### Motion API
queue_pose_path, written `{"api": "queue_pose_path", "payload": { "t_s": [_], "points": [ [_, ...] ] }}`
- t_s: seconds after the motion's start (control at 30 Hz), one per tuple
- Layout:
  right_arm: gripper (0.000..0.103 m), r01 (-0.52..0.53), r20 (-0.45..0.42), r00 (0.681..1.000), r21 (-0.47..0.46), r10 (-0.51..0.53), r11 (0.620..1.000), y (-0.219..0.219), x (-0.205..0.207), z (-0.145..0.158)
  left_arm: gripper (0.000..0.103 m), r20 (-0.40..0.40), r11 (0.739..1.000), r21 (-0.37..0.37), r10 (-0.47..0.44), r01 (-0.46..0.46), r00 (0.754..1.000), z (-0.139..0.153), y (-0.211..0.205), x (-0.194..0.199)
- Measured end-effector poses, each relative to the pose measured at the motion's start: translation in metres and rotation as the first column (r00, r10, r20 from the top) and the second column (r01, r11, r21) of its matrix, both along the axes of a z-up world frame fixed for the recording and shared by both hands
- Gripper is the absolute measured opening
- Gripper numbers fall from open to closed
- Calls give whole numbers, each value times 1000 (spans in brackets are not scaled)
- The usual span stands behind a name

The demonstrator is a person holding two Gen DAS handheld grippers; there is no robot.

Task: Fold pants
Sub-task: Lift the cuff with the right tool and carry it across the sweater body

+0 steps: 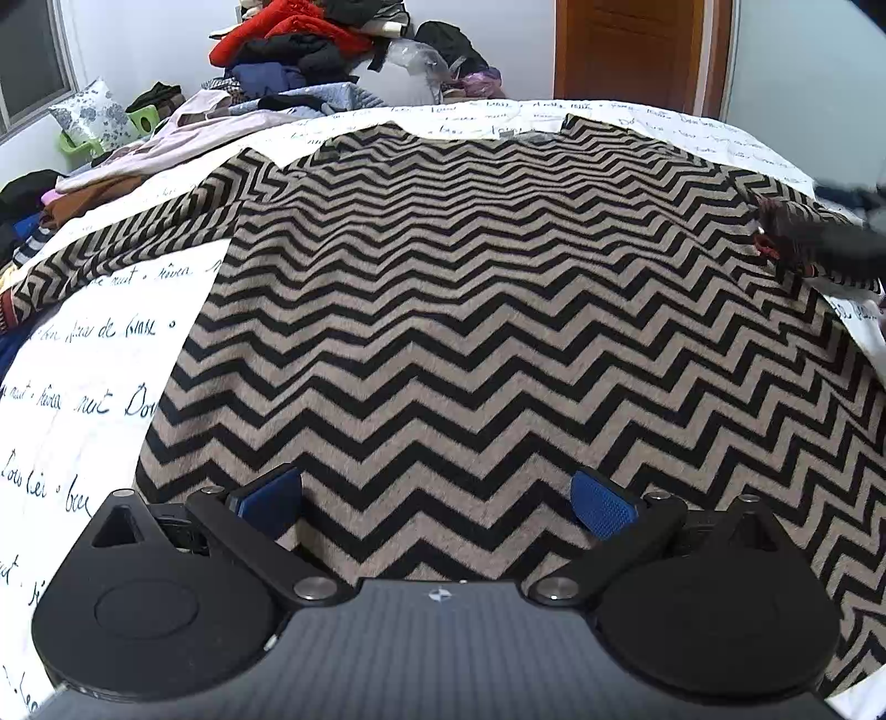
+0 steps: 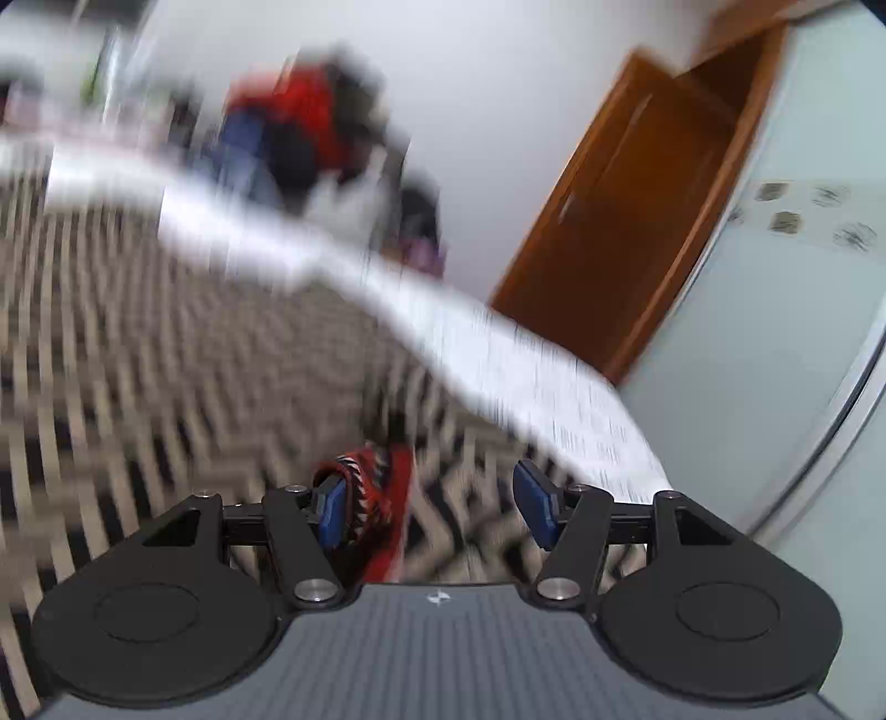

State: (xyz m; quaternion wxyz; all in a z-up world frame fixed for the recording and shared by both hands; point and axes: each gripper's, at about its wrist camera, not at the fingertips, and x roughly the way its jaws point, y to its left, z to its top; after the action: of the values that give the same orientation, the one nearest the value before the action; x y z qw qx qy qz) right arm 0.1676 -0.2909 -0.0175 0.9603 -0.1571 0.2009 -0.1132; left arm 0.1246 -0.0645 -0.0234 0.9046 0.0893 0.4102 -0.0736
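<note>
I see the bed (image 1: pixel 99 354), its white sheet printed with dark handwriting, filling most of the left wrist view. The zigzag garment (image 1: pixel 470 310), tan and black, lies spread flat across it from the lower centre to the upper right of the frame. It sits directly ahead of and beneath my left claw (image 1: pixel 437 501), whose blue pads stand wide apart with nothing between them. At the right edge of that frame, one corner of the garment is lifted and blurred. In the right wrist view, heavily smeared, my right claw (image 2: pixel 437 507) is released too; a red patterned cuff (image 2: pixel 382 498) lies against its left pad, not pinched. At upper left of the left view, a green basket (image 1: pixel 145 119) sits beside the clothes pile (image 1: pixel 299 50); I cannot tell its contents.
</note>
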Motion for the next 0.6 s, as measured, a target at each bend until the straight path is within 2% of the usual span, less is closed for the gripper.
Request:
{"api": "queue_pose_path", "payload": {
  "t_s": [0.03, 0.07, 0.1, 0.13, 0.17, 0.23, 0.33, 0.43, 0.5, 0.53, 0.6],
  "points": [
    [72, -23, 95, 995, 80, 15, 997, -6, -6, 9, 103, 3, 1000, 2, 1, -1, 1000, 1, 0, 0],
    [85, -51, 185, 983, 169, 19, 984, -14, -12, 18, 103, 5, 1000, 5, 3, -3, 1000, 0, 0, 0],
    [97, -83, 267, 964, 258, 11, 962, -23, -20, 27, 103, 4, 1000, 9, 7, -7, 1000, 0, 1, 0],
    [100, -114, 335, 942, 344, -9, 932, -33, -26, 34, 103, 0, 1000, 10, 11, -11, 1000, -1, 2, 1],
    [100, -129, 358, 933, 401, -25, 907, -42, -30, 39, 103, -7, 1000, 8, 16, -16, 1000, -2, 3, 2],
    [100, -131, 307, 952, 437, -11, 890, -53, -32, 45, 103, -15, 1000, -3, 22, -22, 1000, -4, 5, 2],
    [100, -47, 148, 989, 321, -1, 946, -50, -39, 43, 103, -15, 1000, -4, 21, -21, 1000, -4, 7, 3],
    [98, -66, 52, 997, 137, 59, 988, -30, -57, 28, 103, -16, 1000, -4, 24, -24, 1000, -4, 5, 3],
    [87, -110, -17, 994, 3, 110, 994, -9, -64, 13, 103, -19, 1000, -4, 24, -24, 1000, -5, 3, 2],
    [84, -135, -50, 990, -73, 131, 988, 3, -66, 5, 103, -19, 1000, -4, 21, -21, 1000, -6, 2, 2],
    [70, -179, -95, 982, -181, 164, 967, 23, -66, -6, 103, -17, 1000, 1, 15, -15, 1000, -5, 1, -1]
  ]
}}
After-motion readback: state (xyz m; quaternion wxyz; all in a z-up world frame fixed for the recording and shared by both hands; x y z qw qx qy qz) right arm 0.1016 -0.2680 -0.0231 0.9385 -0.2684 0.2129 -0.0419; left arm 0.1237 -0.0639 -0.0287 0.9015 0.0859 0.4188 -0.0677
